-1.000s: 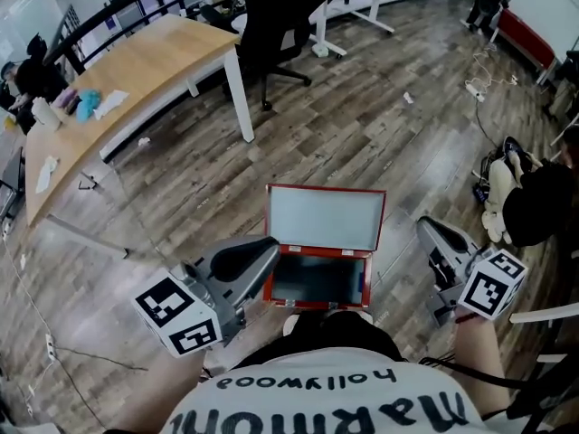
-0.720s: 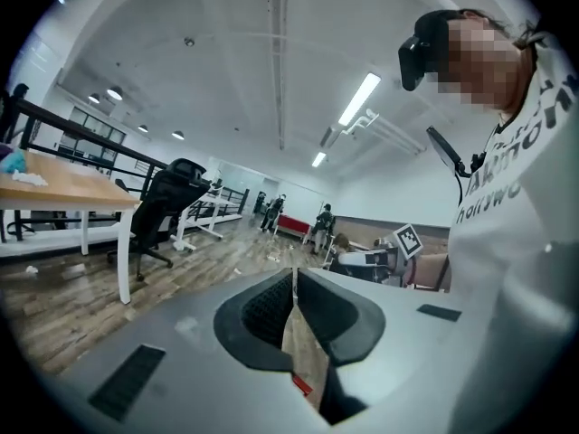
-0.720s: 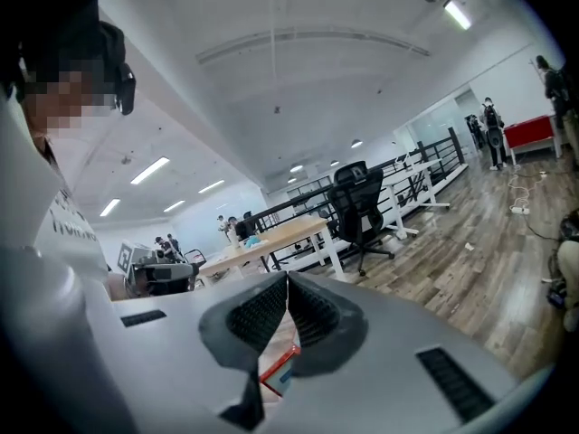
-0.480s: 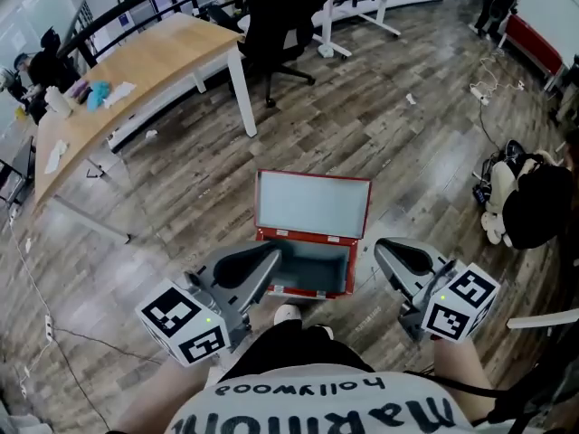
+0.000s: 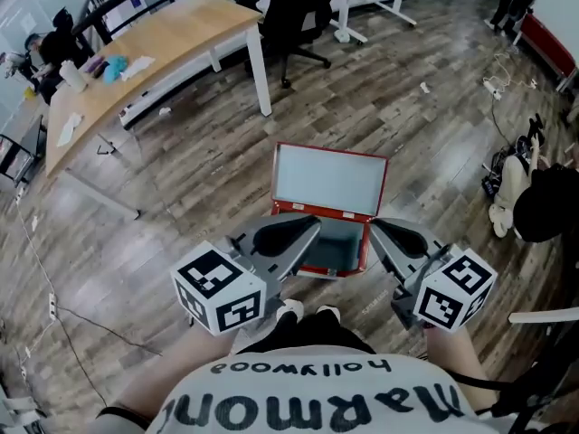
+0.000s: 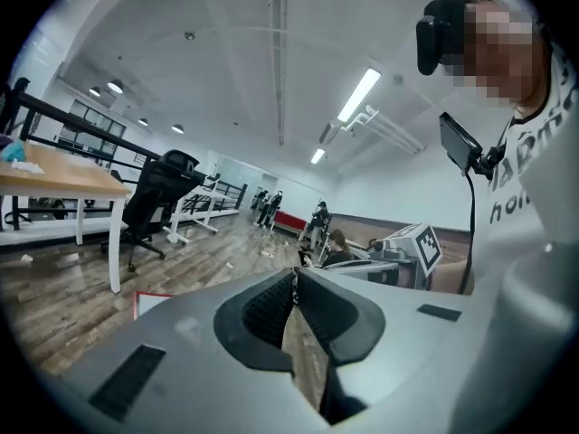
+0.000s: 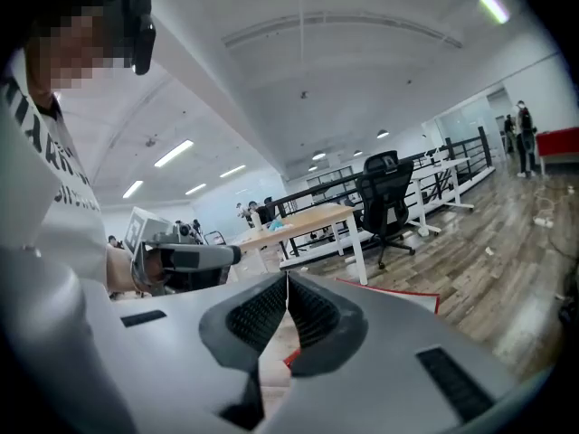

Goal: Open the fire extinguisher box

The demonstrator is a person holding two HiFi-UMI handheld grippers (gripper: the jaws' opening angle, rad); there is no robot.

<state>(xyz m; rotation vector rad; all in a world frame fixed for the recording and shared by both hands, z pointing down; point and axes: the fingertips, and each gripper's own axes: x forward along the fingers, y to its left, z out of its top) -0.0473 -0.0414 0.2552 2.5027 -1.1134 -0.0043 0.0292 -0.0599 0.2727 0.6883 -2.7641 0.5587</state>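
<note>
Your left gripper has its jaws pressed together with nothing between them, and so does your right gripper. The red fire extinguisher box sits on the wooden floor, between the two gripper tips and just ahead of them, with its lid standing open on the side away from you

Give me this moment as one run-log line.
fire extinguisher box: lid open | left tool: shut, empty | right tool: shut, empty | both near box front
</note>
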